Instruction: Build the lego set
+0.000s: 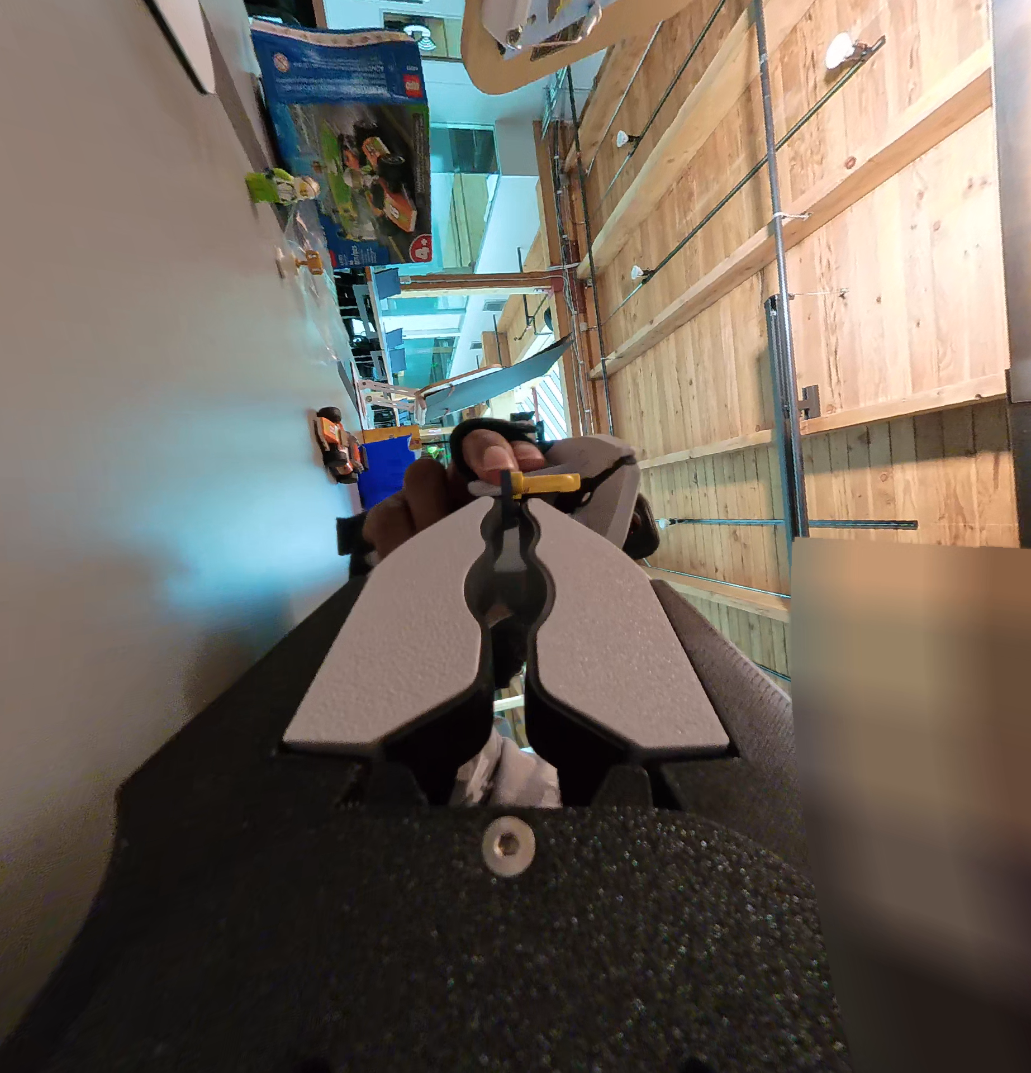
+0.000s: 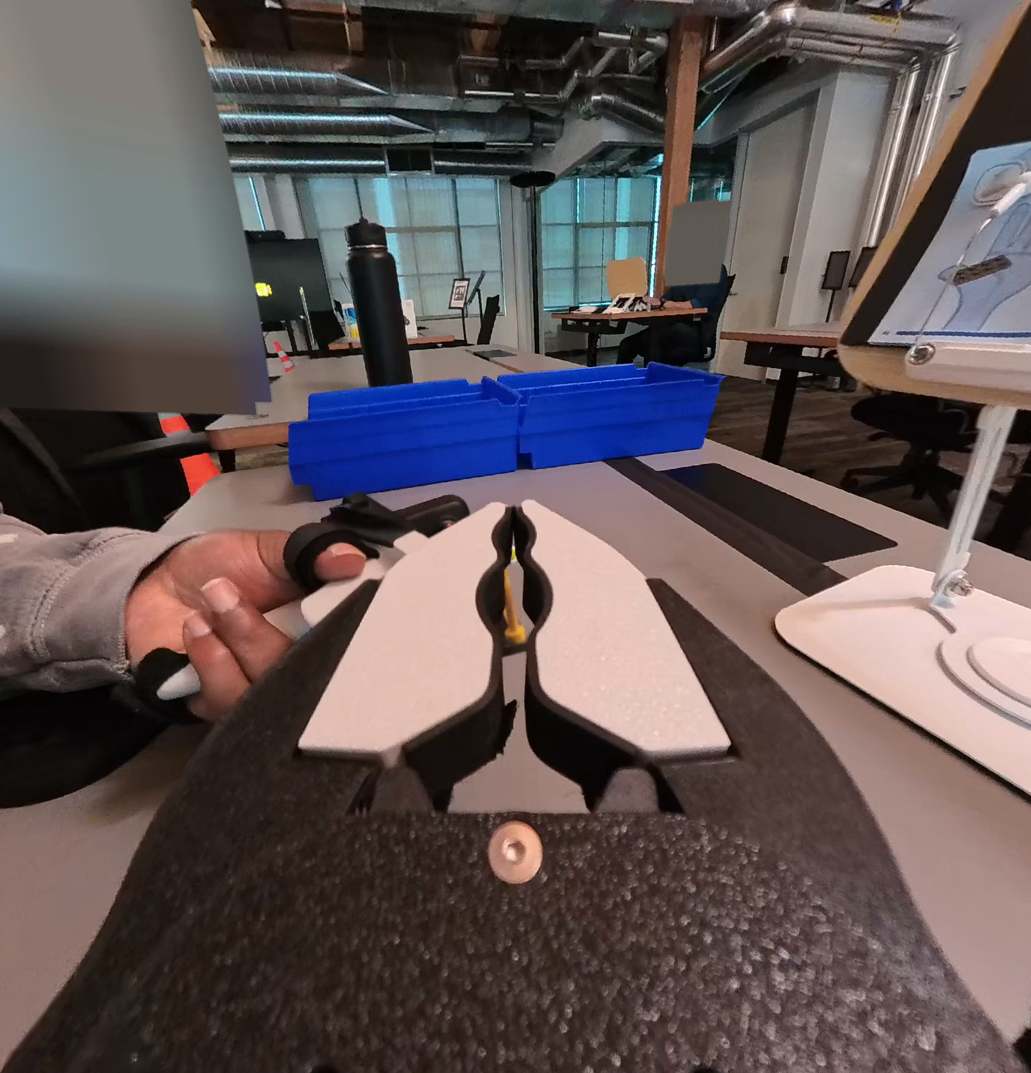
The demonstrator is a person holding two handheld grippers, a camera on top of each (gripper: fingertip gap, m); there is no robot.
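In the left wrist view my left gripper (image 1: pixel 506 505) is shut on a thin black piece (image 1: pixel 505 493) that stands up between its tips. A yellow rod-shaped piece (image 1: pixel 550 482) sits against the top of the black piece. The rod runs right into the seam of my right gripper's fingers (image 1: pixel 603 458), which a hand holds just beyond. In the right wrist view my right gripper (image 2: pixel 516 514) has its tips together. The yellow piece (image 2: pixel 510 604) shows lengthwise in the hollow between its fingers. A hand (image 2: pixel 222 598) holds the left gripper at the left.
A blue lego box (image 1: pixel 350 151), a minifigure (image 1: pixel 280 187), a small gold piece (image 1: pixel 304 262) and an orange car (image 1: pixel 339 444) are on the table. Two blue bins (image 2: pixel 501 429), a black bottle (image 2: pixel 379 308) and a white stand (image 2: pixel 937 638) lie beyond. The grippers' ends are close to 5 cm from one another.
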